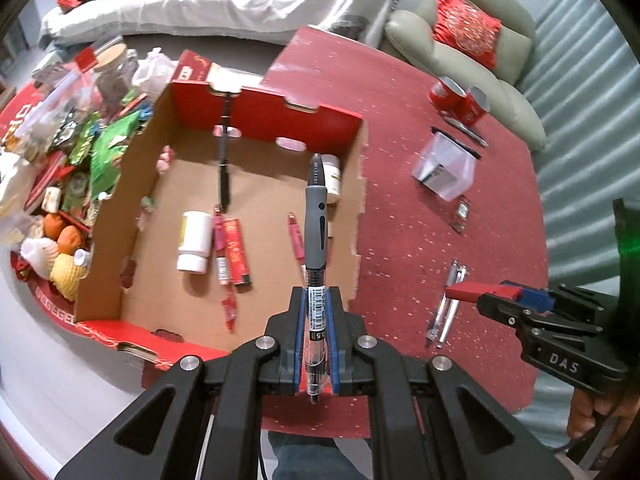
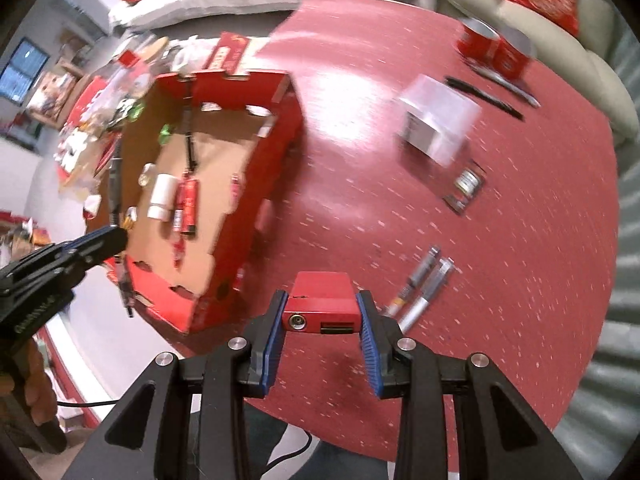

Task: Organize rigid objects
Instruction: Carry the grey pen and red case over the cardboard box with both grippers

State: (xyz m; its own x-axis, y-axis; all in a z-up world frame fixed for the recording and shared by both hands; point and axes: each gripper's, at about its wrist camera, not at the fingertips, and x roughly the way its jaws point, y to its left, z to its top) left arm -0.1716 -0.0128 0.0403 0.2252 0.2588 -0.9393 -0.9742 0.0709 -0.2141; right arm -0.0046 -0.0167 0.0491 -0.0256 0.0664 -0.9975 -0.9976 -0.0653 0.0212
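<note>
My left gripper (image 1: 316,304) is shut on a grey-grip black pen (image 1: 316,216), held upright over the near edge of the open cardboard box (image 1: 260,200). The box holds a white bottle (image 1: 195,240), a red tube (image 1: 236,252), pink pens (image 1: 296,240) and a black pen. My right gripper (image 2: 320,312) is shut on a small red box-shaped lighter (image 2: 320,304), lifted above the red table (image 2: 400,208), right of the box (image 2: 224,184). The right gripper also shows in the left wrist view (image 1: 472,294).
On the table lie two silver pens (image 2: 424,288), a clear plastic box (image 2: 438,120), a small packet (image 2: 466,184), two black pens (image 2: 484,96) and red cans (image 2: 496,48). Snack packets and fruit (image 1: 68,184) crowd the tray left of the box.
</note>
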